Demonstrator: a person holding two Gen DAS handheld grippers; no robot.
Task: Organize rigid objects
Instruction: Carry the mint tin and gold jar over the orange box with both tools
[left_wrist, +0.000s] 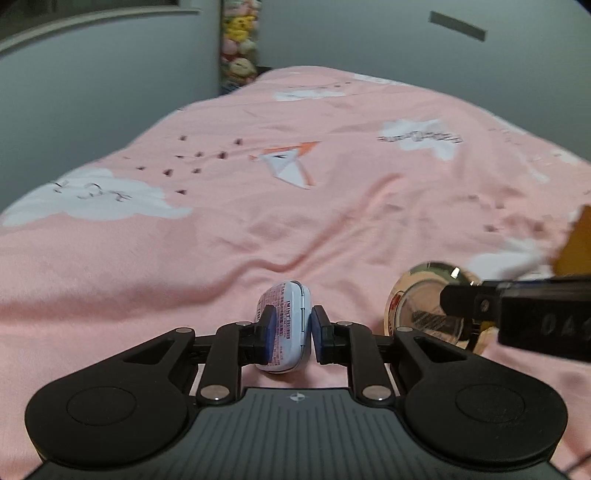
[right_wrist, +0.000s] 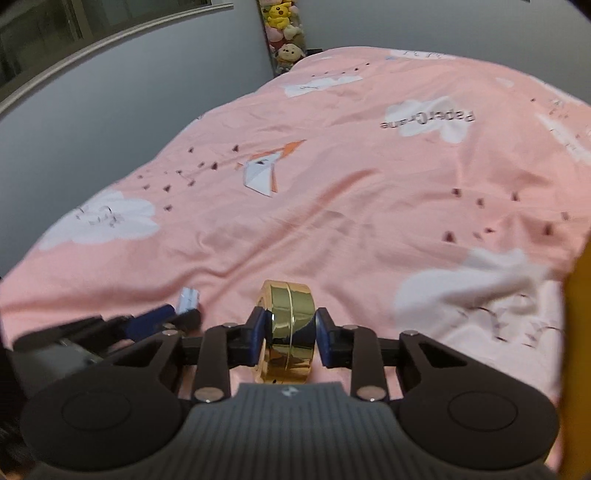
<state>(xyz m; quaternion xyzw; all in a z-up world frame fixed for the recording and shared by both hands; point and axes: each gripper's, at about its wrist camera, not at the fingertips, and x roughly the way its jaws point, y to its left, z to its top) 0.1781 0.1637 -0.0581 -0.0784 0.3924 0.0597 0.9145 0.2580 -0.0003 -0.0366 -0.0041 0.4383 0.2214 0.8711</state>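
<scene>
On the left, the left hand-held gripper (left_wrist: 289, 328) is clamped on a small pale-blue printed mint tin (left_wrist: 282, 325), held on edge just above the pink printed bedsheet (left_wrist: 258, 221). To its right, the right hand-held gripper (right_wrist: 290, 330) grips a shiny gold round tin (right_wrist: 290, 328), also on edge. Both are lifted and neither is placed, so sorting seems midway; no destination shows. Only the left view shows the gold tin's flat reflective face (left_wrist: 424, 302); the right view shows its seamed rim and a yellow edge (right_wrist: 578, 332) far right.
</scene>
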